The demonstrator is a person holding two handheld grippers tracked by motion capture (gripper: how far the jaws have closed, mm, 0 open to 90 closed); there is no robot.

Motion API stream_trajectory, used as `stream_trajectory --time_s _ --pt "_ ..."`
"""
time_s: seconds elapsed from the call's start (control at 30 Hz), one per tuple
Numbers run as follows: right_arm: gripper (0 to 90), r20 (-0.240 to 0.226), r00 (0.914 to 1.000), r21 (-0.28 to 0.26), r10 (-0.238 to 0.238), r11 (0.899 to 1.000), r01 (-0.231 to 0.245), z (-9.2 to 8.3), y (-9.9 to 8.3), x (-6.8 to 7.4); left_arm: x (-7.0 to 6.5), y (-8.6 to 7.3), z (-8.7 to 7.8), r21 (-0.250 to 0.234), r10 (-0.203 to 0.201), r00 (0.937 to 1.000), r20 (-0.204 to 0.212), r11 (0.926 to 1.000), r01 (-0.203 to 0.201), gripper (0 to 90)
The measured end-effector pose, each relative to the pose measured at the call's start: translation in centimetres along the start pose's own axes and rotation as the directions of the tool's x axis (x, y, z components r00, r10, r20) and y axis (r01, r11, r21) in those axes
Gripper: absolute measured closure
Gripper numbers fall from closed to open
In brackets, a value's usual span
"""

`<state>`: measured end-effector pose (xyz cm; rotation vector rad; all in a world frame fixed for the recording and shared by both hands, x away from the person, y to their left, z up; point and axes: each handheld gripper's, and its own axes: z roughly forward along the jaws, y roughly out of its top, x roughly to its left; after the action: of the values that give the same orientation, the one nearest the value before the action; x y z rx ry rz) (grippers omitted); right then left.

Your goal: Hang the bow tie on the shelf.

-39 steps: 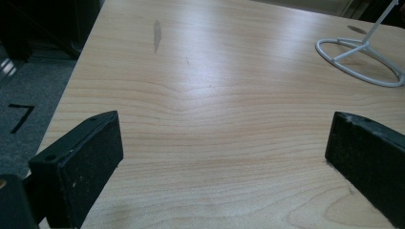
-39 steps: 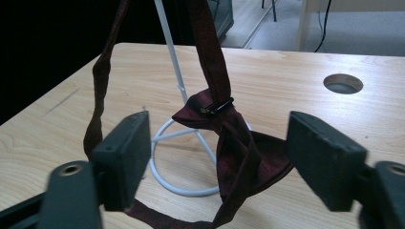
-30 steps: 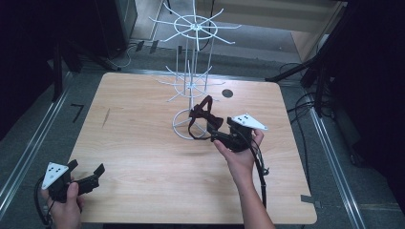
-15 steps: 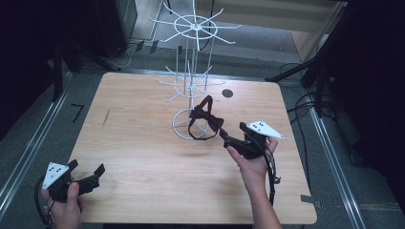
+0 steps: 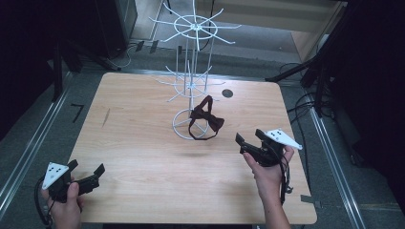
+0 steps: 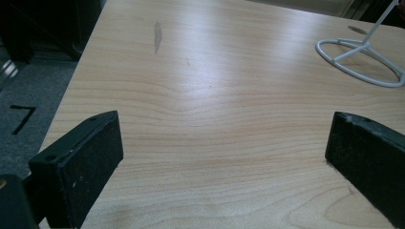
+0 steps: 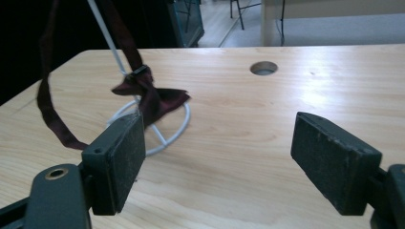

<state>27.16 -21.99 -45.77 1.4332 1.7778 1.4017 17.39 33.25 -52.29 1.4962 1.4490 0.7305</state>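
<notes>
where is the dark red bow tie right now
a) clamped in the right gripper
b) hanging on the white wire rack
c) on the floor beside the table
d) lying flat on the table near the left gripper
b: the bow tie hangs by its strap from an arm of the white wire rack, while the right gripper is open and apart from it.

high view: looked forward and down over whole table (image 5: 143,143) | left tool view: low, close to tabletop | right tool view: low, faced rack (image 7: 157,129) | all shared rack base
</notes>
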Motion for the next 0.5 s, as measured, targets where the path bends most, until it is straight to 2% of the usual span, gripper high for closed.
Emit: stream_trajectory --time_s 0.17,0.33,0.4,0.5 --pt "19.6 0.030 0.9994 0.017 0.020 1.000 -0.020 -1.0 -1.1 -1.4 0.0 0.0 0.0 -0.002 -0.002 1.0000 0.000 1.0000 0.002 0.0" --pt "19.6 0.057 0.9983 0.027 0.009 1.000 -0.010 -1.7 -2.3 -2.5 0.0 0.0 0.0 -0.001 -0.001 1.0000 0.001 1.0000 0.001 0.0" --pt "19.5 0.075 0.9971 0.038 0.016 0.999 -0.019 -2.0 -3.3 -3.4 0.0 0.0 0.0 -0.002 -0.001 1.0000 0.001 1.0000 0.001 0.0" --pt "19.4 0.082 0.9964 0.040 0.022 0.999 -0.025 -2.3 -3.9 -4.0 0.0 0.0 0.0 -0.004 -0.001 1.0000 -0.001 1.0000 0.001 0.0"
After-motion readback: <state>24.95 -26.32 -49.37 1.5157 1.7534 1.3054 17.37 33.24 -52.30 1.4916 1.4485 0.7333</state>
